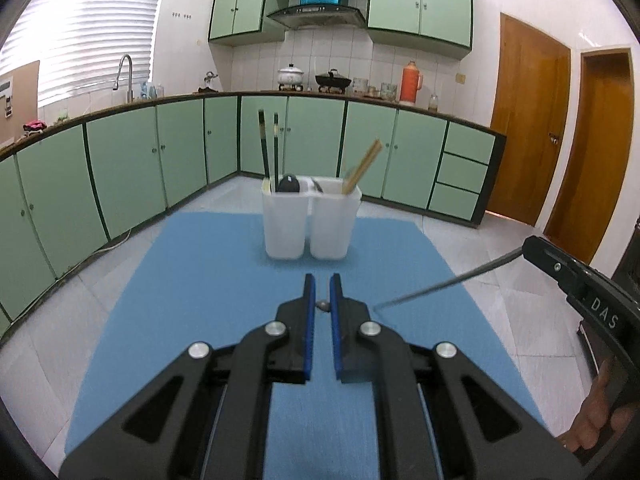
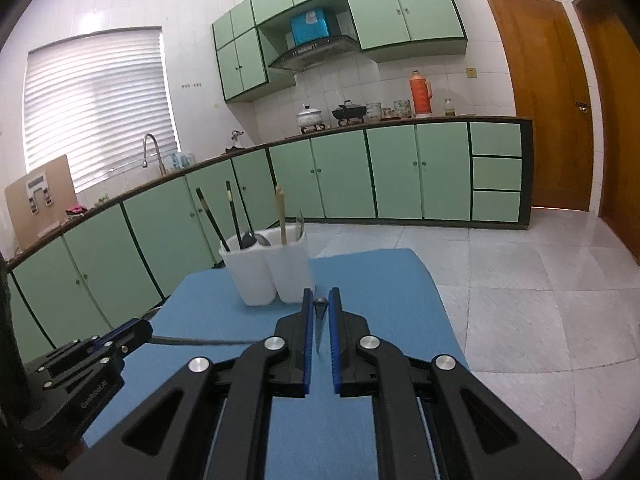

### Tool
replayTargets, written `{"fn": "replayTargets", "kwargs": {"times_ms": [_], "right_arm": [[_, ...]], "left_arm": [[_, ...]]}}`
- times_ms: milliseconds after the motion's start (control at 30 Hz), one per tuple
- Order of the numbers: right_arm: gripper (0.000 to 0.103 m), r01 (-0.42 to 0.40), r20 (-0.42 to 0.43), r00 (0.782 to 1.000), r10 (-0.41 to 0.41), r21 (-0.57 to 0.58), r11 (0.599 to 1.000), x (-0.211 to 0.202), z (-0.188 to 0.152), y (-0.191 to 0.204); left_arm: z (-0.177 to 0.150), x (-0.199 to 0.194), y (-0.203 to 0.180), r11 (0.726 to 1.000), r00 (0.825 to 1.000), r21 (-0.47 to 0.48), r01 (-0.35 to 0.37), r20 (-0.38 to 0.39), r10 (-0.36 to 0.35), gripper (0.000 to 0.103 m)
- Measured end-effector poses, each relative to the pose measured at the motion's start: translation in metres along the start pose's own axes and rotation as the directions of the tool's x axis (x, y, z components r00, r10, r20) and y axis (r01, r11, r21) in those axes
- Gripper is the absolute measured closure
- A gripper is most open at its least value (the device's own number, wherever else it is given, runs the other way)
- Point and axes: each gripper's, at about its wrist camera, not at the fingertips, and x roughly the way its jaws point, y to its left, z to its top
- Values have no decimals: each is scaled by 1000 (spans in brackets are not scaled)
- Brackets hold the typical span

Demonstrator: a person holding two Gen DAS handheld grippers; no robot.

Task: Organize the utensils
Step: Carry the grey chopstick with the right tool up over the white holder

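Blue matting (image 1: 200,280) covers the desk, and the white plastic holder (image 1: 310,220) stands on it as the landmark: two smooth, translucent, round-cornered compartments joined side by side. In the left wrist view its left compartment carries two dark chopsticks (image 1: 269,148) upright and a black rounded utensil head (image 1: 289,185); its right compartment carries pale wooden chopsticks (image 1: 362,168) leaning right and what looks like a metal spoon. The left gripper (image 1: 322,304) is on the near side of the holder, its blue-padded fingers drawn narrow on the end of a thin metal utensil; seen from the right wrist, its slim grey handle (image 2: 192,340) runs level above the mat, though I cannot tell which kind of utensil it is. The right gripper (image 2: 320,316) sits near the holder too, right of the left one, fingers clamped narrow on a second thin metal utensil (image 2: 320,320) with a rounded tip and a tapering shaft. Both pieces appear lifted clear of the mat, so the step in hand is likely the carry to the holder. The next move probably calls for tipping each piece upright, lining it over the compartment with matching items, and lowering it without knocking the chopsticks.
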Motion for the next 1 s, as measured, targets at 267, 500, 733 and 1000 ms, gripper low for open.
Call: {"fn": "replayTargets", "kwargs": {"times_ms": [267,500,733,1000], "right_arm": [[96,-38,-40,999,37,-21,999,18,34,7],[96,-66,-73,995,62,-49,997,27,48,10],[96,-97,-84,992,89,-92,991,34,63,19],[96,-142,-80,988,133,-122,982,42,86,30]], "left_arm": [[40,5,10,1000,1000,-8,21,6,-21,97],[65,9,17,999,999,-3,38,12,-38,97],[83,11,24,998,998,-3,57,30,-57,97],[102,12,26,998,996,9,65,61,-65,97]]}}
